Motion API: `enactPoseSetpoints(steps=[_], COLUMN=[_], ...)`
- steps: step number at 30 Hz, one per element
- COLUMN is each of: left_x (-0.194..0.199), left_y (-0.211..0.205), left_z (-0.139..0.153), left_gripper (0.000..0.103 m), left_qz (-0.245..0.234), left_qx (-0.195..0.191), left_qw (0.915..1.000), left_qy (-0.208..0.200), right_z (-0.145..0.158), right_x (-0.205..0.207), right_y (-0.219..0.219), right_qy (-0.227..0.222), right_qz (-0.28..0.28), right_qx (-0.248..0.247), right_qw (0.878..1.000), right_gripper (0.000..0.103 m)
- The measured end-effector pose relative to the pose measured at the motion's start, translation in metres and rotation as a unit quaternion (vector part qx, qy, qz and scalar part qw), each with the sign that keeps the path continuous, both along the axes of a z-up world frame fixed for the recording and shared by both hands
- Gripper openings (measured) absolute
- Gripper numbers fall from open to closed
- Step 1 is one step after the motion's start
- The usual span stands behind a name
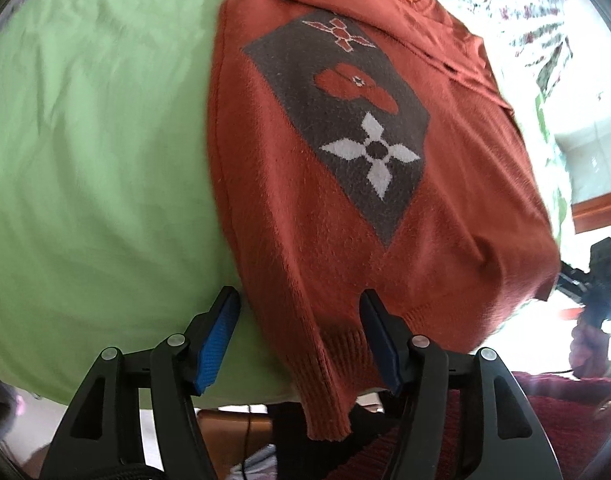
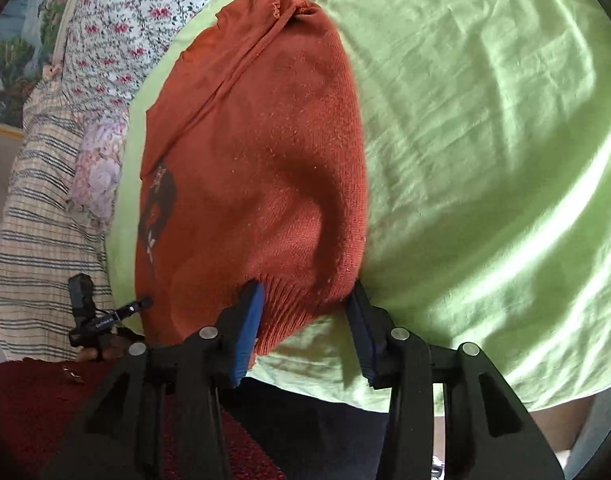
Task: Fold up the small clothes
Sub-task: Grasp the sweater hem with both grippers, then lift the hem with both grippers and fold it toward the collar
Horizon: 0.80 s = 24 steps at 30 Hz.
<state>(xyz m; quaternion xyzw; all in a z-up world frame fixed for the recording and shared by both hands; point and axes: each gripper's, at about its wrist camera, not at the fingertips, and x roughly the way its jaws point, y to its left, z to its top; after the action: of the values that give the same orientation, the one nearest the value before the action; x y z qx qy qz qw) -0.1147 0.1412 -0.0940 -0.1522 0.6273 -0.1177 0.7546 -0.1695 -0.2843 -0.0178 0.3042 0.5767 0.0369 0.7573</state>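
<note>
An orange knit sweater (image 1: pixel 313 208) with a grey diamond panel of flower shapes lies on a light green sheet (image 1: pixel 85 140). Its ribbed hem hangs over the near edge. My left gripper (image 1: pixel 299 316) is open, its blue-padded jaws standing either side of the hem's left corner. In the right wrist view the same sweater (image 2: pixel 265 176) bulges upward, and my right gripper (image 2: pixel 307 308) is open with the hem's right corner between its jaws. The other gripper (image 2: pixel 93 316) shows at the lower left there.
The green sheet (image 2: pixel 485 140) covers the bed to the right. Floral and striped bedding (image 2: pixel 65 160) lies at the left. A dark red knit garment (image 2: pixel 45 408) is at the near edge. A wooden bed frame shows below the left gripper.
</note>
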Motion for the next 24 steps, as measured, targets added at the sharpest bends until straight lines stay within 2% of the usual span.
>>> enactPoseSetpoints(steps=[4, 6, 7, 8, 9, 10, 11, 12, 15, 18, 21, 24], left_x=[-0.005, -0.009, -0.012, -0.013, -0.015, -0.015, -0.016, -0.017, -0.020, -0.020, -0.017, -0.018], left_y=[0.002, -0.001, -0.004, -0.006, -0.008, -0.009, -0.010, -0.009, 0.001, 0.015, 0.018, 0.014], left_z=[-0.001, -0.002, -0.003, -0.004, -0.003, 0.001, 0.008, 0.019, 0.046, 0.050, 0.032, 0.018], left_gripper=[0.061, 0.057, 0.038, 0.005, 0.009, 0.008, 0.007, 0.007, 0.007, 0.007, 0.007, 0.012], left_qz=[-0.003, -0.011, -0.018, -0.024, -0.028, -0.030, -0.035, -0.041, -0.048, -0.045, -0.040, -0.036], left_qx=[-0.024, -0.035, -0.039, -0.039, -0.033, -0.032, -0.033, -0.038, -0.058, -0.062, -0.052, -0.047], left_qw=[0.9997, 0.9993, 0.9990, 0.9989, 0.9990, 0.9991, 0.9988, 0.9982, 0.9955, 0.9952, 0.9973, 0.9982], left_qy=[0.009, 0.011, 0.010, 0.011, 0.009, 0.002, -0.009, -0.023, -0.057, -0.060, -0.034, -0.008], right_z=[0.001, 0.002, 0.001, 0.000, -0.001, 0.000, 0.001, 0.005, 0.038, 0.071, 0.066, 0.038], right_x=[-0.003, -0.002, -0.003, -0.003, -0.003, -0.003, -0.001, 0.000, -0.001, -0.002, 0.002, 0.004], right_y=[-0.006, -0.009, -0.011, -0.012, -0.011, -0.009, -0.006, -0.007, -0.015, -0.028, -0.030, -0.031], right_qy=[-0.007, -0.010, -0.013, -0.015, -0.014, -0.011, -0.007, -0.008, -0.049, -0.082, -0.057, -0.015], right_qz=[-0.003, -0.008, -0.013, -0.014, -0.012, 0.000, 0.009, 0.012, 0.016, 0.021, 0.039, 0.037], right_qx=[0.015, 0.015, 0.019, 0.023, 0.022, 0.015, 0.014, 0.020, 0.050, 0.055, 0.029, 0.022], right_qw=[1.000, 1.000, 1.000, 1.000, 1.000, 1.000, 1.000, 1.000, 0.997, 0.995, 0.997, 0.999], right_gripper=[0.044, 0.044, 0.044, 0.043, 0.038, 0.021, 0.013, 0.012, 0.009, 0.007, 0.007, 0.007])
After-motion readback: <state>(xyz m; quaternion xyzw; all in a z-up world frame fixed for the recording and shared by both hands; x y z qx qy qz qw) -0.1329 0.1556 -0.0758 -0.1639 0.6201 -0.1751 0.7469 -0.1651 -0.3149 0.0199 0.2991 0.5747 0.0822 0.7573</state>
